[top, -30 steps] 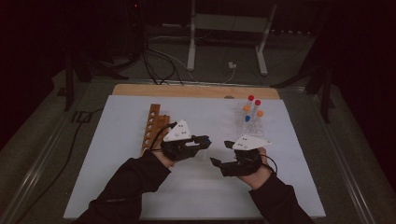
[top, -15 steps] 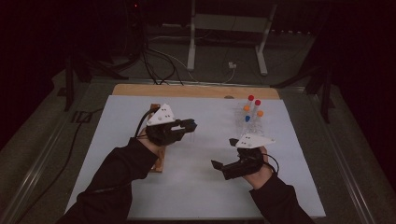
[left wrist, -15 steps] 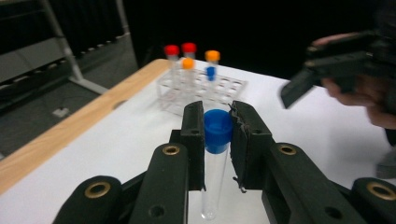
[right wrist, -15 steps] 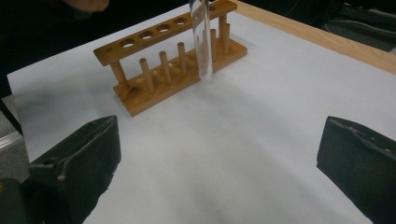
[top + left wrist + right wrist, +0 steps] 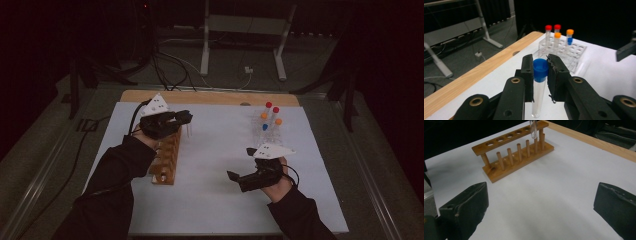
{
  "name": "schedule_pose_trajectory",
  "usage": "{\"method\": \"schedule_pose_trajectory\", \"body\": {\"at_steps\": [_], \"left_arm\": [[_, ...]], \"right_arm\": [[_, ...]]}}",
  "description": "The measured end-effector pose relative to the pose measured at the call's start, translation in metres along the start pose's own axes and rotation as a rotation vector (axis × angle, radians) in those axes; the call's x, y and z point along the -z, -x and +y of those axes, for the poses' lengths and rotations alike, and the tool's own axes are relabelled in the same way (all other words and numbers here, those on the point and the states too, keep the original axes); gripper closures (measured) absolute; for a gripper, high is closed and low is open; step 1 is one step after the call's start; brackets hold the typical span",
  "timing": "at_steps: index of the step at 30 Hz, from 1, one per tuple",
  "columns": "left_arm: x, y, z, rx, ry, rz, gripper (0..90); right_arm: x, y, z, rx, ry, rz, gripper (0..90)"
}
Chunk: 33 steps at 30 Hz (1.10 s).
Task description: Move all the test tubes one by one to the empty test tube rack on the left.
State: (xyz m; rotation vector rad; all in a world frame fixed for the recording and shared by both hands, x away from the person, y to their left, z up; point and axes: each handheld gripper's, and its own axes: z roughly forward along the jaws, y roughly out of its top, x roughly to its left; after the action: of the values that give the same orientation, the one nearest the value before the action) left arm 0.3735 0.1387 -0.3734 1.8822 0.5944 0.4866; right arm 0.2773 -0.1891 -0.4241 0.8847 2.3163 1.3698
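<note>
My left tongs (image 5: 540, 75) are clamped on a clear test tube with a blue cap (image 5: 539, 86), gripping it just below and around the cap so the tube hangs upright. In the high view the left tongs (image 5: 176, 121) hold it above the far end of the wooden test tube rack (image 5: 167, 155), at the left of the white worktop (image 5: 215, 165). The right gripper view shows the tube's rounded bottom (image 5: 533, 131) hanging just over the end hole of the wooden rack (image 5: 516, 151), not yet inside it. My right tongs (image 5: 240, 179) rest wide open and empty, well apart from the rack. A clear plastic rack (image 5: 268, 131) with red, orange and blue capped tubes stands at the far right.

My worry is alignment: if the tube comes down off-centre, its tip could strike the rim of the hole. That could tilt the tube in my grip or tip the light rack.
</note>
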Motion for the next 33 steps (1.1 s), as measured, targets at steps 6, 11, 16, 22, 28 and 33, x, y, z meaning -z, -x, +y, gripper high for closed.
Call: {"method": "schedule_pose_trajectory", "body": {"at_steps": [6,11,16,22,28,33], "left_arm": [[0.006,-0.018,0.002,0.016,0.001,0.055,77.5],[0.013,-0.035,0.003,0.037,0.013,0.098,77.5],[0.016,-0.050,0.000,0.051,0.007,0.146,77.5],[0.016,-0.068,-0.008,0.094,0.012,0.202,77.5],[0.009,-0.079,-0.023,0.129,-0.017,0.243,77.5],[0.005,-0.083,-0.036,0.162,-0.024,0.258,77.5]], "right_arm": [[0.000,-0.001,0.000,0.009,0.001,-0.003,0.0],[0.000,0.000,0.000,-0.004,0.001,-0.006,0.0],[0.000,-0.001,0.000,0.003,-0.001,0.000,0.0],[-0.001,0.000,-0.001,0.005,-0.007,0.002,0.0],[-0.001,0.000,-0.002,0.011,-0.016,0.004,0.0],[-0.001,0.000,-0.002,0.011,-0.016,0.003,0.0]]}}
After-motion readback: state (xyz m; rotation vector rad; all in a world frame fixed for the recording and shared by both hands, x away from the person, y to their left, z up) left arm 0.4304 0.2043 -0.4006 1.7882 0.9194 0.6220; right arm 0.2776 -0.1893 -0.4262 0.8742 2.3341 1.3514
